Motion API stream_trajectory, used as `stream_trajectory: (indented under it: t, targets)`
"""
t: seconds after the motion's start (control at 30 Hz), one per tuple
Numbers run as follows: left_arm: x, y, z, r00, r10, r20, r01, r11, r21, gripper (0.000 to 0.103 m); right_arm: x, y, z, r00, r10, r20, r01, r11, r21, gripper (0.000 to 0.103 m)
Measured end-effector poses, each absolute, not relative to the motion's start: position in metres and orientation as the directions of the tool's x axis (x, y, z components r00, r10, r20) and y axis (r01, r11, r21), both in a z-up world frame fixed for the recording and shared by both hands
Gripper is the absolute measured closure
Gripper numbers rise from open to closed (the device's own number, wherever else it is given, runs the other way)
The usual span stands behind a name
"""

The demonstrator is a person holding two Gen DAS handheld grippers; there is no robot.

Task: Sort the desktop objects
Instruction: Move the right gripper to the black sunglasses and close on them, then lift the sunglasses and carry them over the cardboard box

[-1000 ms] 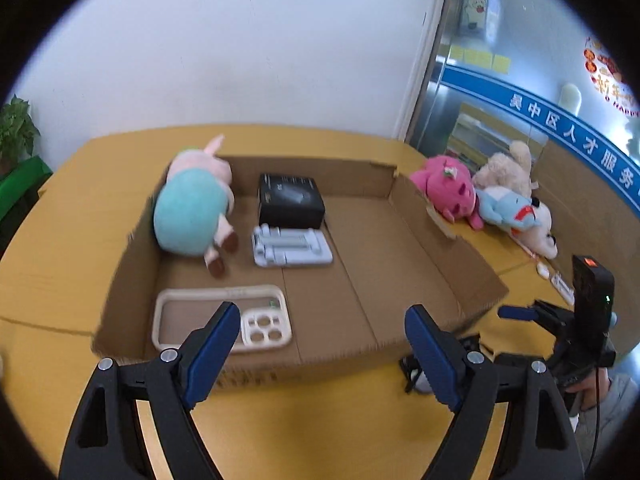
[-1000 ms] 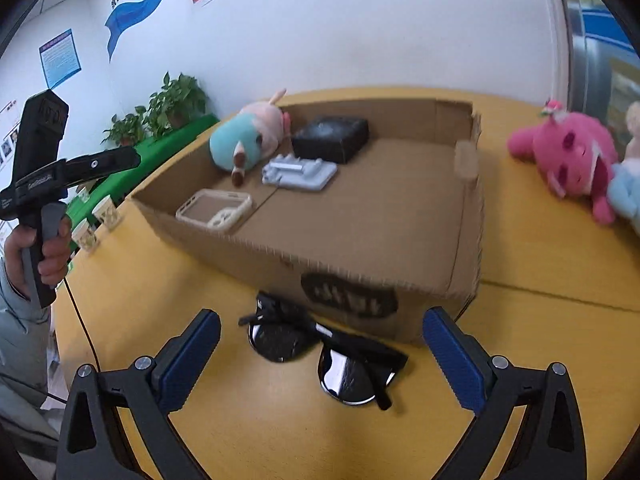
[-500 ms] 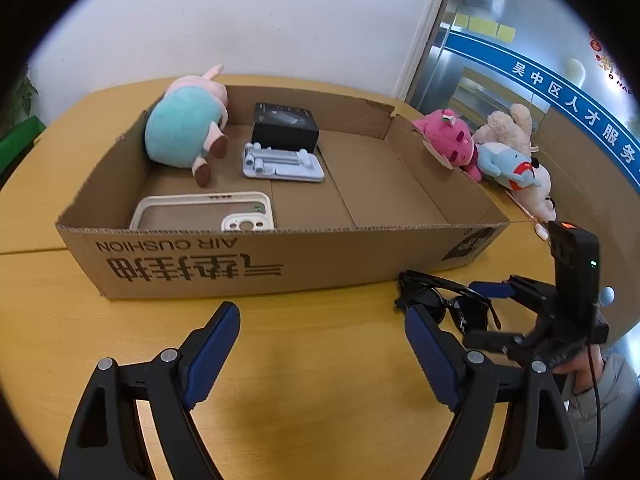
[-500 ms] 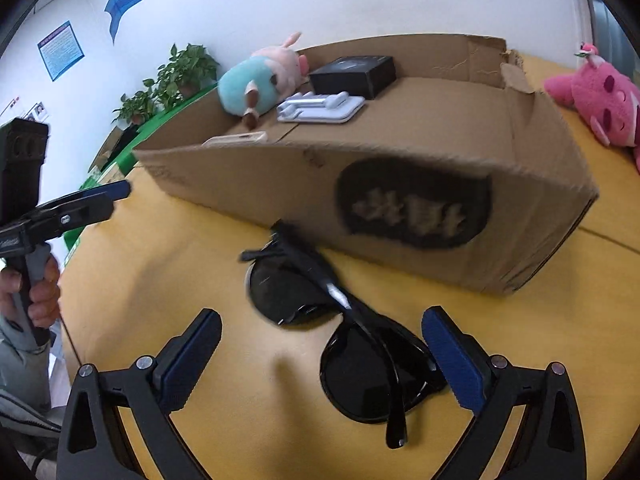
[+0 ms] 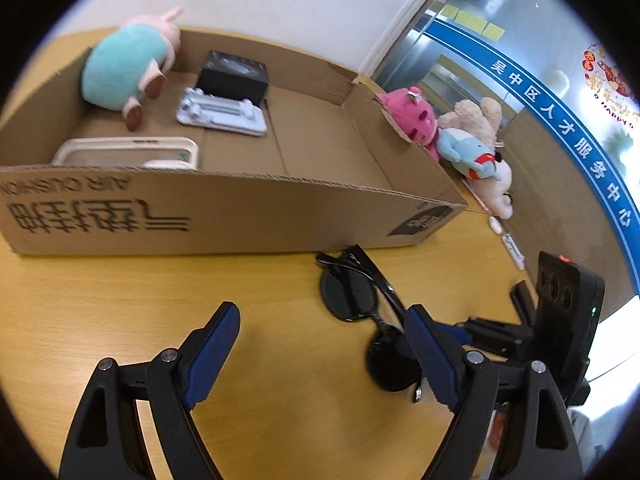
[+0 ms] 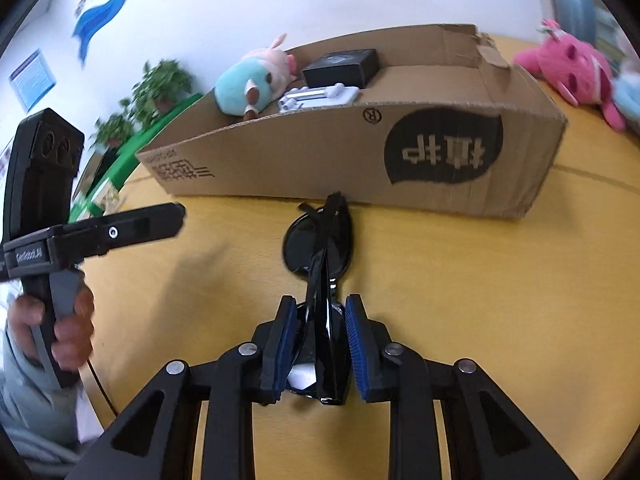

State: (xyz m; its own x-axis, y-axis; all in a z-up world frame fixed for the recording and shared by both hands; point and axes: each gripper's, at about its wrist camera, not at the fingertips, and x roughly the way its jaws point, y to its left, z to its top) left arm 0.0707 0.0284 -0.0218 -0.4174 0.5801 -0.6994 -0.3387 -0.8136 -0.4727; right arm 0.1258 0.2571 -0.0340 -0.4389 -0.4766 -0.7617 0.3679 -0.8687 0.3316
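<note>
Black sunglasses (image 6: pixel 320 248) lie on the yellow table in front of a cardboard box (image 6: pixel 320 160). My right gripper (image 6: pixel 320 340) is shut on the near lens and frame of the sunglasses. In the left wrist view the sunglasses (image 5: pixel 352 292) sit just right of my open, empty left gripper (image 5: pixel 324 348), with the right gripper (image 5: pixel 492 328) behind them. The box (image 5: pixel 240 216) holds a teal and pink plush (image 5: pixel 128 64), a black case (image 5: pixel 234 74), a white stand (image 5: pixel 222 112) and a phone case (image 5: pixel 128 152).
A pink plush (image 5: pixel 412 120) and other soft toys (image 5: pixel 476 148) lie on the table right of the box. Small white items (image 5: pixel 508 240) lie near the table's right edge. Green plants (image 6: pixel 160 84) stand past the table's left side.
My right gripper moved forward and closed on the sunglasses, which turned end-on to it. My left gripper drew back from over the box and swung down toward the table.
</note>
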Motion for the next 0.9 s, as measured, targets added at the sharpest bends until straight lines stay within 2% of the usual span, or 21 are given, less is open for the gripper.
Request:
stream_trajectory:
  t: [0.23, 0.33, 0.43, 0.6, 0.77, 0.9]
  targets:
    - [0.055, 0.066, -0.039, -0.289, 0.676, -0.678, -0.372, -0.732, -0.571, 0.023, 0.134, 0.252, -0.046, -0.417, -0.529, -0.739, 0.309, -0.847, 0.432, 0.079]
    - [0.049, 0.081, -0.044, -0.246, 0.701, -0.67, -0.391, -0.704, -0.593, 0.033, 0.137, 0.252, -0.047, -0.416, -0.538, -0.734, 0.311, -0.842, 0.44, 0.079]
    - [0.045, 0.094, -0.048, -0.22, 0.695, -0.684, -0.403, -0.703, -0.585, 0.051, 0.137, 0.254, -0.047, -0.415, -0.548, -0.726, 0.307, -0.836, 0.455, 0.079]
    - [0.046, 0.106, -0.055, -0.19, 0.676, -0.712, -0.425, -0.71, -0.561, 0.083, 0.14, 0.253, -0.048, -0.421, -0.541, -0.728, 0.312, -0.84, 0.444, 0.087]
    - [0.047, 0.1, -0.053, -0.203, 0.683, -0.701, -0.422, -0.707, -0.567, 0.087, 0.145, 0.254, -0.045, -0.427, -0.556, -0.713, 0.325, -0.831, 0.452, 0.088]
    - [0.056, 0.096, -0.028, -0.265, 0.669, -0.694, -0.448, -0.723, -0.526, 0.094, 0.149, 0.252, -0.033, -0.445, -0.568, -0.693, 0.352, -0.822, 0.448, 0.091]
